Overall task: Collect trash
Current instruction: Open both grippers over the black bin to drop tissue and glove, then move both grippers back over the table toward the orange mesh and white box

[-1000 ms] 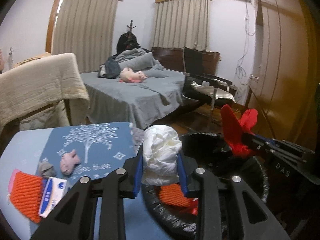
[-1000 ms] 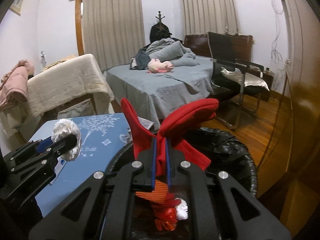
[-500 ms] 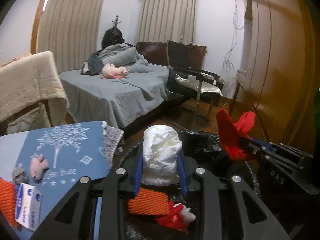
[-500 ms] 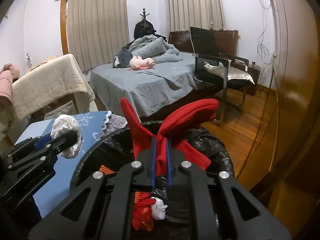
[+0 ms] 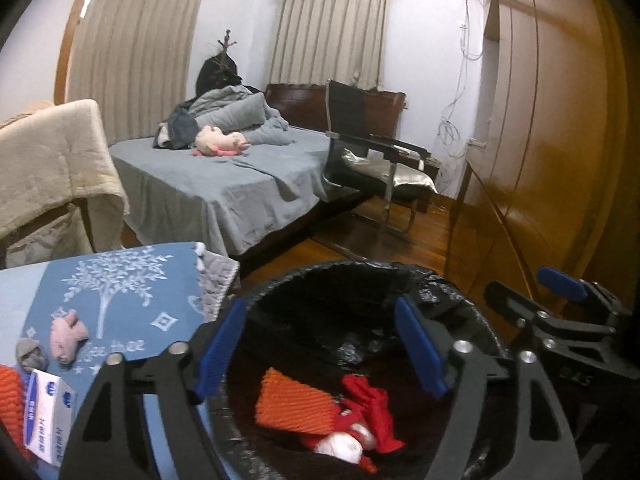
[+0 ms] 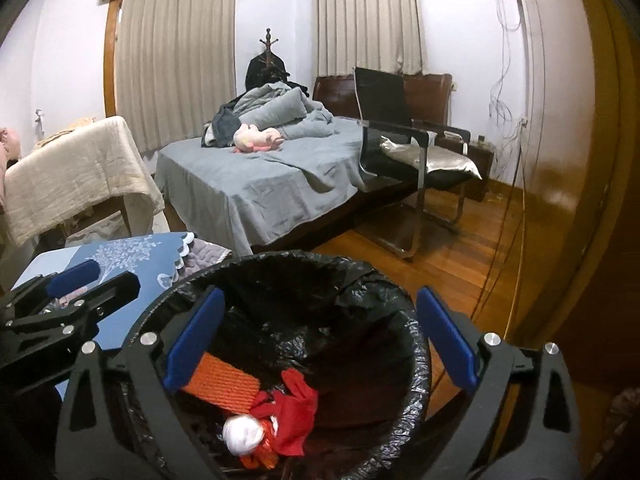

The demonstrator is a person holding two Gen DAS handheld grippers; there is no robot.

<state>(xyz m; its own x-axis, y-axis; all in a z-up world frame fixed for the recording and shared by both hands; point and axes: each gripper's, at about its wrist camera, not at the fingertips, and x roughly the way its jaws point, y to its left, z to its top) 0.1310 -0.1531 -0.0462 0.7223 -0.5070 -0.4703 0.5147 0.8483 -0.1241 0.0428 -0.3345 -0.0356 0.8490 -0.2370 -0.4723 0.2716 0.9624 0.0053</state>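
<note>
Both grippers hang over the bin lined with a black bag. My left gripper has its jaws opening wide, and nothing is between its blue pads. The jaws of my right gripper are opening too, also with nothing between them. Inside the bin lie a white paper wad, a red cloth and an orange ribbed piece. Each gripper shows at the edge of the other's view: the right gripper, the left gripper.
Left of the bin is a table with a blue tree-print cloth. On it lie a pink scrap, a grey scrap, a small white-and-blue box and another orange piece. Bed, chair and wardrobe stand beyond.
Both grippers moved over the bin and opened. The white wad left my left gripper and the red cloth left my right one. Both now lie in the bin.
</note>
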